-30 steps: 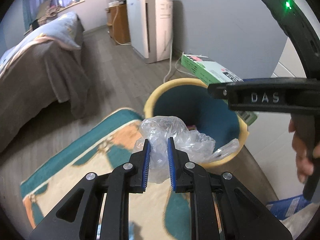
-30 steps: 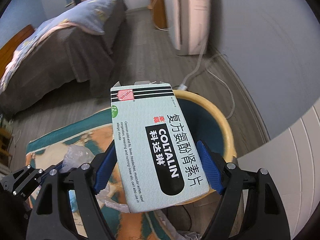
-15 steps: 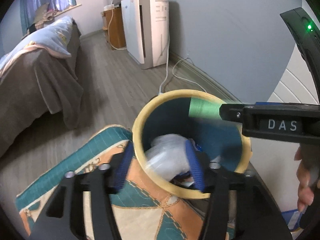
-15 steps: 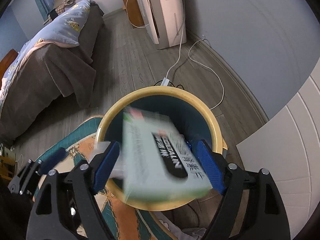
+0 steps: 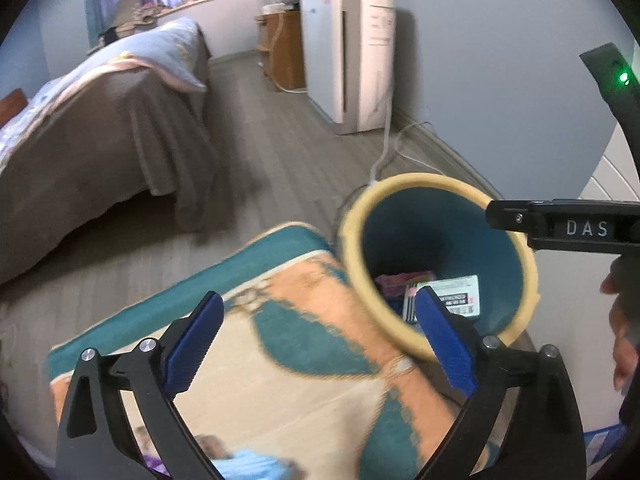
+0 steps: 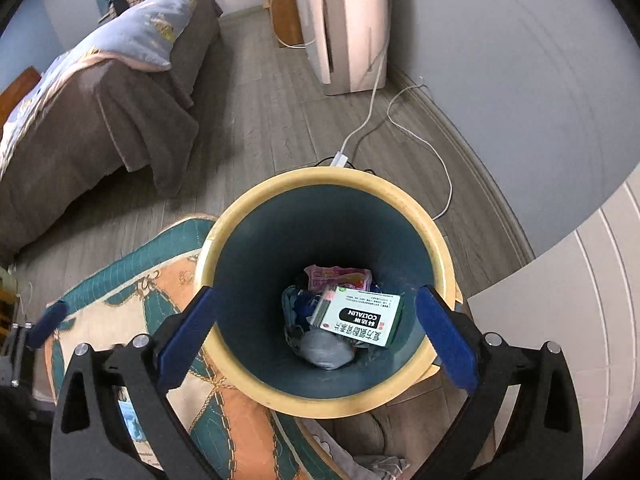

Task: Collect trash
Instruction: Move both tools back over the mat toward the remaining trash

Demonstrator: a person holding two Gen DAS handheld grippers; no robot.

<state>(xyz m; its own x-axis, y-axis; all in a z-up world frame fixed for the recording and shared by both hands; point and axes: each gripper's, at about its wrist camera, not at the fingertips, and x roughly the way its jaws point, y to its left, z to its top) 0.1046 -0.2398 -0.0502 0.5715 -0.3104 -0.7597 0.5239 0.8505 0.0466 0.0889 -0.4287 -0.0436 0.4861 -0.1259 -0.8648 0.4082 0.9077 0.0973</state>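
A teal bin with a yellow rim (image 6: 328, 176) stands on the floor at the rug's corner. Inside it lie a green-and-white medicine box (image 6: 360, 316), a crumpled clear plastic bag (image 6: 324, 350) and a pink wrapper (image 6: 340, 276). My right gripper (image 6: 316, 300) hangs straight over the bin mouth, its jaws opening wide with nothing between them. My left gripper (image 5: 318, 304) is over the rug, just left of the bin's rim (image 5: 420, 180), its jaws also opening and empty. The medicine box (image 5: 456, 296) shows in the left wrist view too.
A patterned teal and orange rug (image 6: 132, 280) lies left of the bin. A bed (image 6: 80, 92) stands at the far left. A white appliance (image 6: 348, 20) stands by the wall, and its cable (image 6: 372, 112) trails towards the bin. A white panel (image 6: 560, 320) stands at the right.
My left gripper opened, dropped the plastic bag into the bin and drew back left over the rug. My right gripper opened and the medicine box fell to the bin's bottom.
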